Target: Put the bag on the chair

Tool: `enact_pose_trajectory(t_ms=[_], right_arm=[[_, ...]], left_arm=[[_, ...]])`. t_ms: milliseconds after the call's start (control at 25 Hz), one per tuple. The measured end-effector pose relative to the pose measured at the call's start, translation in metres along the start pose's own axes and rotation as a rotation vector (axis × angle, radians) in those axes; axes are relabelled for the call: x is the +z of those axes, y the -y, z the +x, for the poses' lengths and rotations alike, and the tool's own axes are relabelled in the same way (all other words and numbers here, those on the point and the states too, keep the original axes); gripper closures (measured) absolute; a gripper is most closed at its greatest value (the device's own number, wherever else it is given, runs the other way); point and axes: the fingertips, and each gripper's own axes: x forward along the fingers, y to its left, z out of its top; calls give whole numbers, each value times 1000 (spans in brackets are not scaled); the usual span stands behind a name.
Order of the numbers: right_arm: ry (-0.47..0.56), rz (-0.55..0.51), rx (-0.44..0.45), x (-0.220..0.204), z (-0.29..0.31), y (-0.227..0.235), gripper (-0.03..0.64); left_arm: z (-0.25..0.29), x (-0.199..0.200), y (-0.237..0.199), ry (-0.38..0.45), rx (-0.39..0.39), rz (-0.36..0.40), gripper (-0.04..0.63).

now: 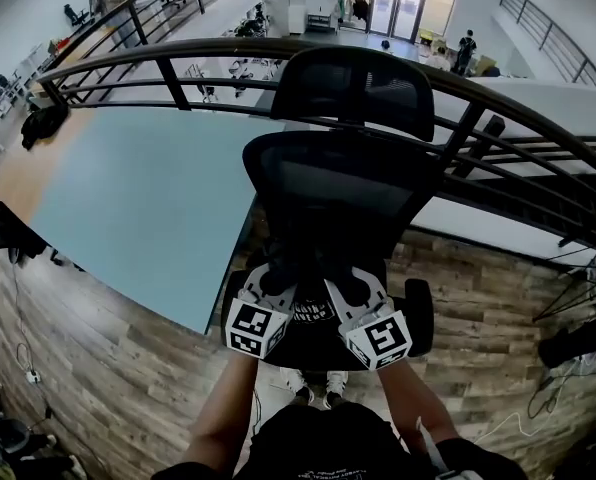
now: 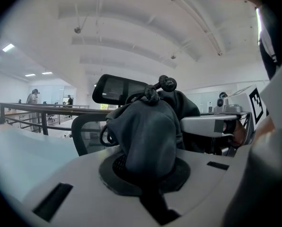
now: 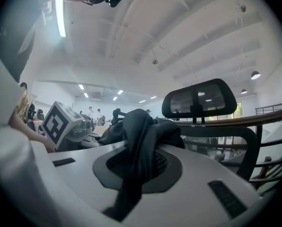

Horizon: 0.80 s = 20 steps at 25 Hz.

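Observation:
A black office chair (image 1: 338, 198) with a mesh back and a headrest stands straight ahead of me. I hold a dark fabric bag (image 1: 312, 306) over its seat, between both grippers. My left gripper (image 1: 274, 280) is shut on the bag's left side and my right gripper (image 1: 360, 286) on its right side. In the left gripper view the bag (image 2: 148, 131) bunches up from the left gripper (image 2: 148, 176), with the chair's headrest (image 2: 118, 90) behind it. In the right gripper view a fold of the bag (image 3: 140, 136) runs through the right gripper (image 3: 135, 171), and the headrest (image 3: 200, 98) is beyond it.
A dark curved railing (image 1: 168, 63) runs right behind the chair, with a drop to a lower floor beyond it. The chair stands on a wood plank floor (image 1: 118, 358). Cables (image 1: 23, 363) lie at the left, and dark gear (image 1: 578, 343) sits at the right.

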Motion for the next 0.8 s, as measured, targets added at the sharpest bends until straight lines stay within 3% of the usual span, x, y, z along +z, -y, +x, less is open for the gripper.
enact_pose_trajectory(t_ms=[600, 800], right_arm=[[-97, 57, -35, -97, 20, 31, 578], [-151, 71, -35, -140, 29, 50, 578]], left_arm=[[53, -88, -15, -94, -14, 9, 557], [83, -127, -20, -134, -18, -33, 557]])
